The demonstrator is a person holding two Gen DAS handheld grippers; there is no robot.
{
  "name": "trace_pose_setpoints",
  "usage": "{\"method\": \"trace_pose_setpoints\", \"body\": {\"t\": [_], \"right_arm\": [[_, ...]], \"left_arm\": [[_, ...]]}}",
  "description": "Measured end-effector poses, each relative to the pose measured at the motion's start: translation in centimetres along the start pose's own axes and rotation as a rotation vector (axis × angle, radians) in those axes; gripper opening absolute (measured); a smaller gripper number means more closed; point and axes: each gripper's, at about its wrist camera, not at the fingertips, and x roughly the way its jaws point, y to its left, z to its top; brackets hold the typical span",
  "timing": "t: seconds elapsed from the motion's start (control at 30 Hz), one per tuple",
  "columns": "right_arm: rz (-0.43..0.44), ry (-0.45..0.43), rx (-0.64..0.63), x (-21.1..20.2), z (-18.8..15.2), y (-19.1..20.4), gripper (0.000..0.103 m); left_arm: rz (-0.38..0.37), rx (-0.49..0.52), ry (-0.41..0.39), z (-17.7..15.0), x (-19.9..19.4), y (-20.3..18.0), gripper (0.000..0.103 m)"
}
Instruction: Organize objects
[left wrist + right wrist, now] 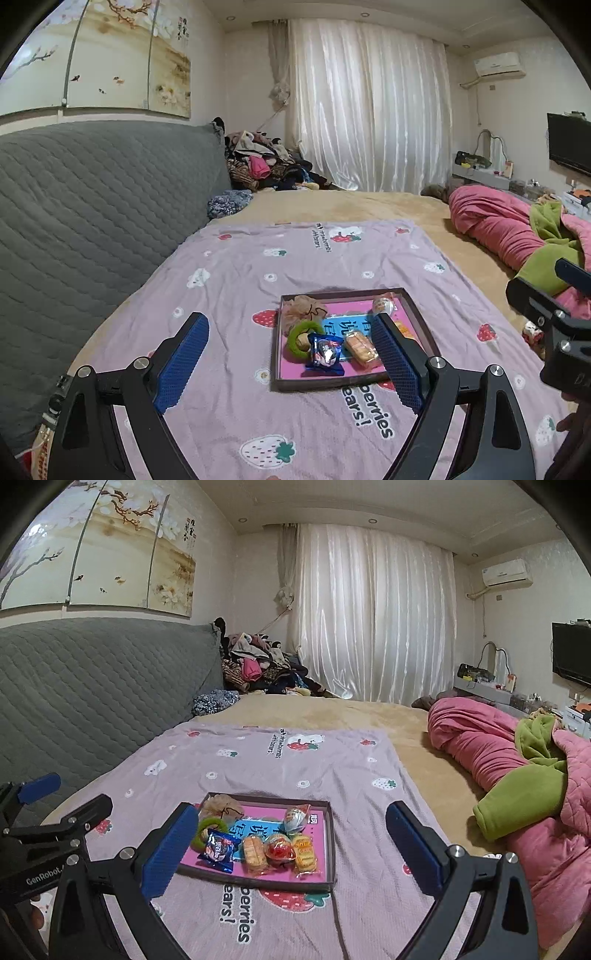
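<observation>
A shallow dark box tray (275,369) (330,834) with a pink floor sits on the lilac strawberry blanket. In it lie a blue snack packet (324,353) (218,852), a green ring (301,338) (207,827), a tan scrunchie (304,309) (218,806), wrapped cakes (362,349) (255,853), a red jelly cup (280,851), a yellow packet (304,851) and a small wrapped sweet (384,301) (295,818). My left gripper (291,363) is open and empty, just in front of the tray. My right gripper (291,849) is open and empty, above the tray's near side.
The blanket (229,280) (369,775) covers a tan bed. A grey quilted headboard (92,206) rises on the left. Pink and green bedding (517,768) is heaped on the right. A clothes pile (266,166) lies at the far end.
</observation>
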Motion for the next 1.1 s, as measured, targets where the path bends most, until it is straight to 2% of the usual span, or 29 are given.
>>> {"method": "trace_pose_setpoints", "body": {"t": [0.57, 1.1], "right_arm": [[-0.003, 0.025, 0.004, -3.6, -2.5, -0.2, 0.103], [0.008, 0.089, 0.007, -3.4, -7.5, -0.3, 0.103]], "left_arm": [[-0.011, 0.005, -0.005, -2.3, -3.9, -0.1, 0.09], [-0.007, -0.004, 0.045, -7.5, -2.9, 0.2, 0.09]]}}
